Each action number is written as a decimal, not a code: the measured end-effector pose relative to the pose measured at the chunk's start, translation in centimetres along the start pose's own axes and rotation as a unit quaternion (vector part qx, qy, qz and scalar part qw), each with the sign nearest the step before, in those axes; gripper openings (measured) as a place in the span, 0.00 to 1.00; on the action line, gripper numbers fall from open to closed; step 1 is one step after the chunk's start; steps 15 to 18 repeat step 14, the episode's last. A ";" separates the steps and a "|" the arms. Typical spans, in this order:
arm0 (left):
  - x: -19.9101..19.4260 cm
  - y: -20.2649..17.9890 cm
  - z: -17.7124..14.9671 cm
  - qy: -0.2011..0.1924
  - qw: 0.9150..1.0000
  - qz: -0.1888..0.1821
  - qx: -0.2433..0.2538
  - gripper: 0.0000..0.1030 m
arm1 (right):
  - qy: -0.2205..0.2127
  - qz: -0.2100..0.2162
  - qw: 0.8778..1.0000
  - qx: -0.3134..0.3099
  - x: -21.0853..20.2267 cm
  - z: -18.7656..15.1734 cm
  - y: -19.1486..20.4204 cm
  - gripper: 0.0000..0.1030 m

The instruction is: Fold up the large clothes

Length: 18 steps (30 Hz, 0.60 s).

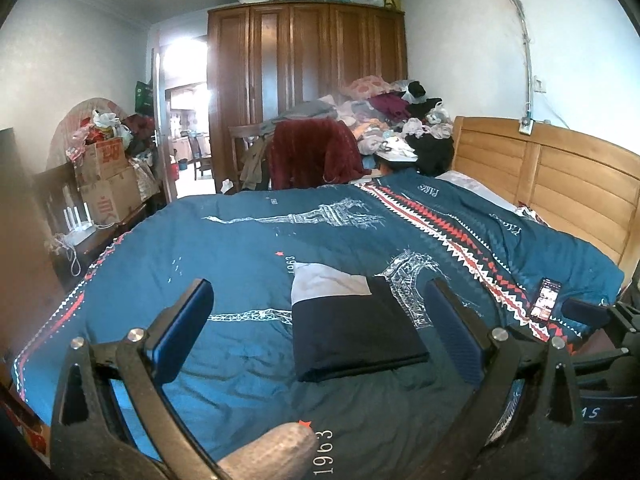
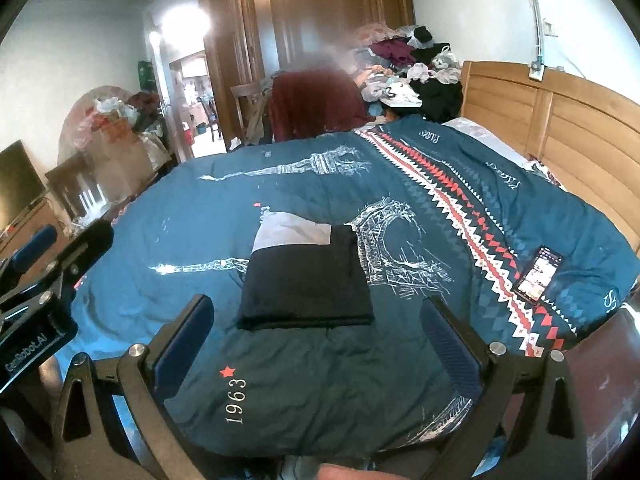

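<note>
Fingers [image 1: 452,320] spread; folded garment [image 1: 356,332] flat

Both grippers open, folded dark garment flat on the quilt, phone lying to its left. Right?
Not quite: the phone lies to the right of the folded dark garment, on the quilt's patterned stripe, as the right wrist view shows. The left gripper and right gripper are indeed open.

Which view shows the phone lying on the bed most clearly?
The right wrist view: the phone lies whole and larger, its lit screen readable as tiles. The left wrist view shows the same phone smaller and more foreshortened.
</note>
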<state>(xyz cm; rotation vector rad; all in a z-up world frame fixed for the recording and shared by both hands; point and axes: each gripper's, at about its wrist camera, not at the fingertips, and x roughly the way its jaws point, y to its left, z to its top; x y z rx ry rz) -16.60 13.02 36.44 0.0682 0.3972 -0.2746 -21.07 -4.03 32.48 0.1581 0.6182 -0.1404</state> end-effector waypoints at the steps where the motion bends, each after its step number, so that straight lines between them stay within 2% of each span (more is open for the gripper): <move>1: 0.0 0.0 0.0 0.001 1.000 -0.001 0.000 1.00 | 0.002 0.000 1.000 0.000 0.1 0.0 -0.1 1.00; 18: 0.1 -0.1 0.1 0.004 1.000 -0.002 0.001 1.00 | -0.003 -0.002 1.000 -0.010 0.6 0.5 0.1 1.00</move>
